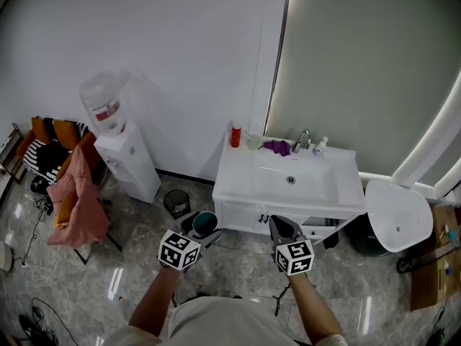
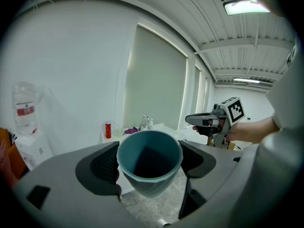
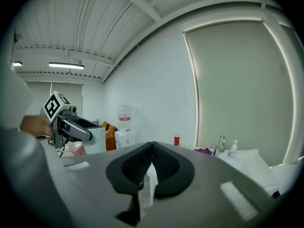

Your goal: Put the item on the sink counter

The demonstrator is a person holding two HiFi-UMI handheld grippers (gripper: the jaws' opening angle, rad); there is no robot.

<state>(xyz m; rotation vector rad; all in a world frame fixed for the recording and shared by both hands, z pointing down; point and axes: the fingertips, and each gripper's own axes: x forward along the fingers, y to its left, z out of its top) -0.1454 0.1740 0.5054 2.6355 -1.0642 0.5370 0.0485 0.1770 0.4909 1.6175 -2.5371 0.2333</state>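
Teal cup [image 2: 149, 160] clamped across its rim between the pads of the left hand-held gripper [image 1: 204, 226], jaws spread wide on it, mouth tilted back toward the person. Carried over the floor, just in front of the vanity, not yet above the counter [image 1: 238, 173].

Right hand-held gripper [image 3: 152, 148] closed, pads together, nothing between them; level with the left one, near the cabinet front.

On the counter: basin [image 1: 292, 181] in the middle, bare strip to its left, and along the back a red bottle [image 1: 235, 135], a clear cup [image 1: 252, 142], a purple cloth [image 1: 276, 148], the tap [image 1: 302, 141] and a small white bottle [image 1: 320, 145]. Off to the left, a water dispenser [image 1: 122, 150] and a bin [image 1: 176, 202] on the floor.

Probable stage: approach, with placing yet to come.

Risks from here:
- Slipping: tapered, smooth wall, held only at the rim, so a jolt could let it slide out before the counter.
- Tipping: tilted as it is, released without righting, likely to roll, into the basin or off the front edge.
- Knocking: too deep a reach could strike the red bottle or clear cup.
- Catching the counter's front edge if brought in too low.
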